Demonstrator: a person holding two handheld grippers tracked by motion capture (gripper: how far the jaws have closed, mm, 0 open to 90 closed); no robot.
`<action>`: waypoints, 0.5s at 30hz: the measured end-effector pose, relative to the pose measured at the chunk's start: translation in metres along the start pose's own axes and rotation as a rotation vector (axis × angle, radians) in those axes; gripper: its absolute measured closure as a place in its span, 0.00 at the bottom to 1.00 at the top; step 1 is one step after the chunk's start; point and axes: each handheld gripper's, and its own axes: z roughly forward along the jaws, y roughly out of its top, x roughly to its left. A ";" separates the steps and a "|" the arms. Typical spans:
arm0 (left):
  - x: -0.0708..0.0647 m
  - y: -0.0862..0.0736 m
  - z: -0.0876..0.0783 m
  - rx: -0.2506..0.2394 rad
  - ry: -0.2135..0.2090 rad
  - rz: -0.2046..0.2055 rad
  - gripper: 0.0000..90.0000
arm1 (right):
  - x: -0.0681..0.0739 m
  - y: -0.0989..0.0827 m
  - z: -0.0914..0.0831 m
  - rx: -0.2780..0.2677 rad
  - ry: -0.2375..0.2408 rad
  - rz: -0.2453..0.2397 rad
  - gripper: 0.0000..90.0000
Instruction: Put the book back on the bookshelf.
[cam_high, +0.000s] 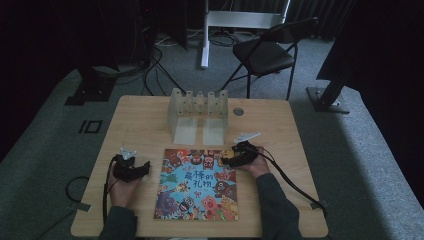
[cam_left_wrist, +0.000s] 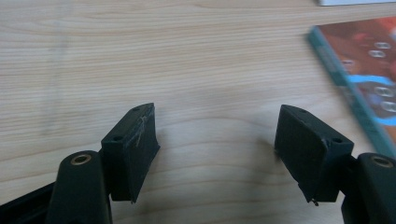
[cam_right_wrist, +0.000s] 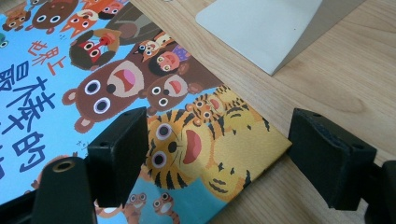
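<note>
While both hands rest low, right fingers (cam_right_wrist: 217, 154) straddle the book (cam_high: 197, 185) corner, released.

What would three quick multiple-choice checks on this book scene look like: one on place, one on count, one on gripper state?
1. Where does the picture book lie?
A. flat on the table, between the two grippers
B. upright in the clear rack
C. on the chair

2. How many clear panels lie flat in front of the clear rack?
A. none
B. two
C. five

3. How does the right gripper stand?
A. shut on the book
B. shut on nothing
C. open, jaws either side of the book's corner

Answers: 1 A, the high view shows it flat between the left gripper and the right one. 2 B, two panels lie side by side there. 3 C, the right gripper view shows its pads apart around the tiger corner.
</note>
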 end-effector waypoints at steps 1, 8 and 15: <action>-0.003 0.000 -0.002 -0.010 -0.012 0.013 0.33 | 0.000 0.000 0.000 -0.001 -0.001 0.000 0.23; -0.021 0.002 -0.020 -0.067 -0.045 0.087 0.22 | 0.000 0.001 -0.001 -0.011 0.002 0.017 0.23; -0.047 -0.001 -0.043 -0.128 -0.159 0.139 0.17 | -0.001 0.002 -0.004 -0.022 0.012 0.027 0.23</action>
